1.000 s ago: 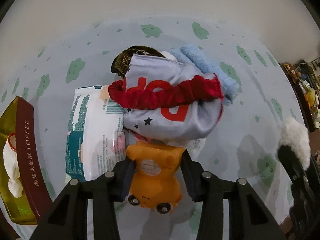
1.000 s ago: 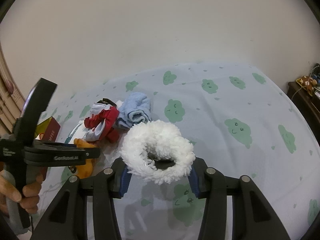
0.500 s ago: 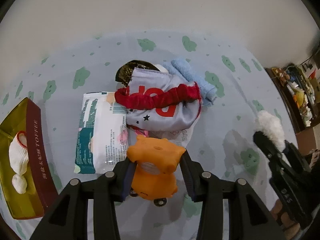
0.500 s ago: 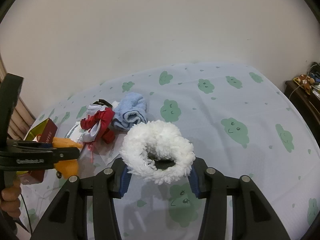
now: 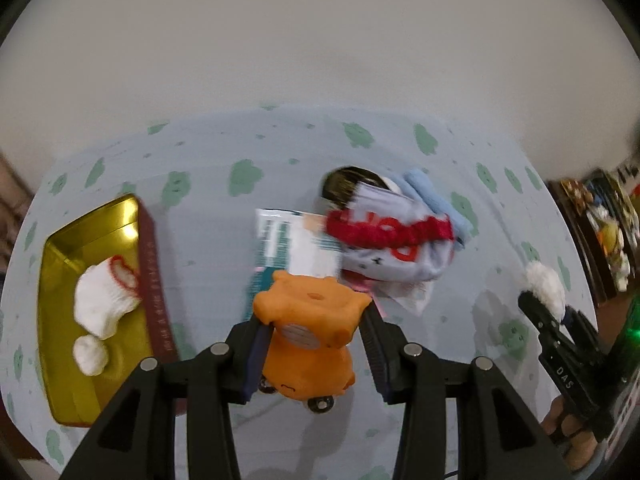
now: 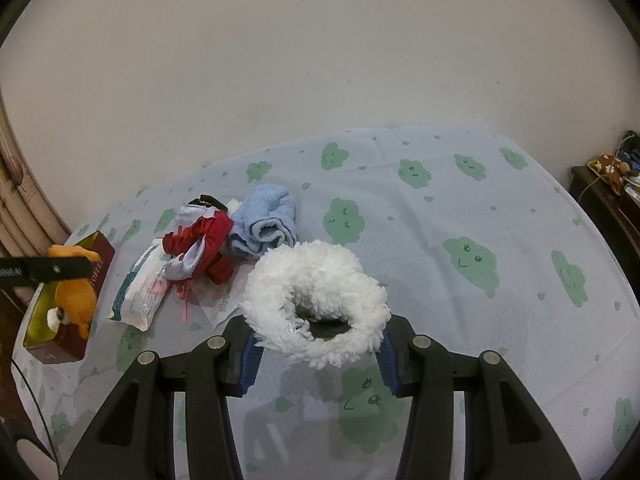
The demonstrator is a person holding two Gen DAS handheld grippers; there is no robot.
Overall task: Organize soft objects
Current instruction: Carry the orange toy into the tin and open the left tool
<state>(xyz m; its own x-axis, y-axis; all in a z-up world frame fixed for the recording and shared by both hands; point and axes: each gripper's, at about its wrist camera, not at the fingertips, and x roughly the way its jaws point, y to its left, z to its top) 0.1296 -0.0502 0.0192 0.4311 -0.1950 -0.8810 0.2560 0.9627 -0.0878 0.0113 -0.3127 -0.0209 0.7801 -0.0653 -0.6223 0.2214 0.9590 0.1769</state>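
An orange plush toy hangs upside down with my left gripper shut on it, lifted above the bedsheet. In the right wrist view the same orange plush toy and left gripper hover over the gold tin box. That gold tin box, with maroon sides, holds white socks. My right gripper is shut on a white fluffy piece just above the sheet. From the left wrist view that right gripper stands at the far right.
A pile lies mid-bed: a wipes pack, a grey and red cloth, a rolled blue towel and a dark item. The cloud-print sheet stretches right. A dark cabinet with clutter stands beyond the right edge.
My left gripper has risen and swung left with the orange plush toy, away from the pile and toward the tin box. The right gripper with the fluffy piece has stayed put.
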